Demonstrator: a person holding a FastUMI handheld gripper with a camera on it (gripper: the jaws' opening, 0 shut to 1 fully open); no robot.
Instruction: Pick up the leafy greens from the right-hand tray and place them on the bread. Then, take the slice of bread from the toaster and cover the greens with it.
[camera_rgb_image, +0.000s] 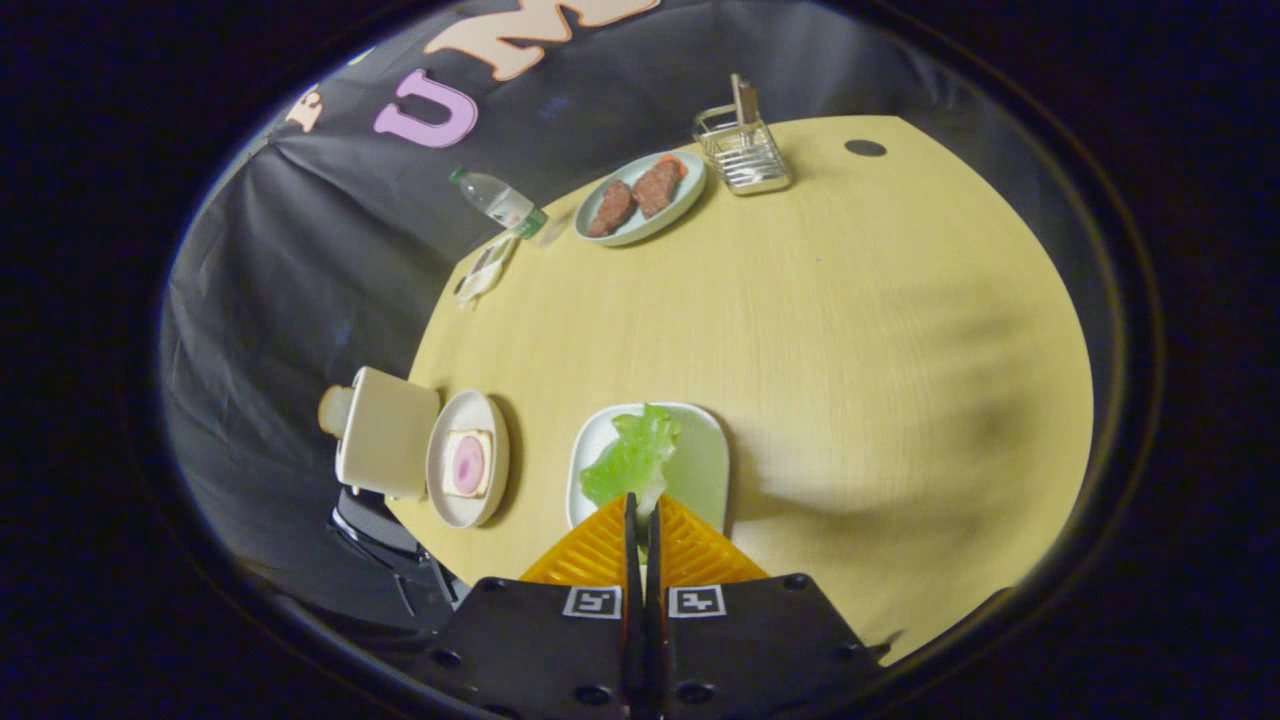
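Tongs (641, 505) gripped the lettuce (632, 458) over its tray (705, 470) — bread (468, 463) and toaster (385, 432) sat left on the desk (820, 320).

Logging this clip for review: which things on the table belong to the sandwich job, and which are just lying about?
Job things: leafy greens pinched at the gripper tips over the square tray; bread on its round plate; toaster.

Lying about: plate of meat, wire rack, water bottle, small packet.

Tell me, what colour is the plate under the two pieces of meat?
Pale blue-green plate, seen in the gripper view, far beyond the tool.
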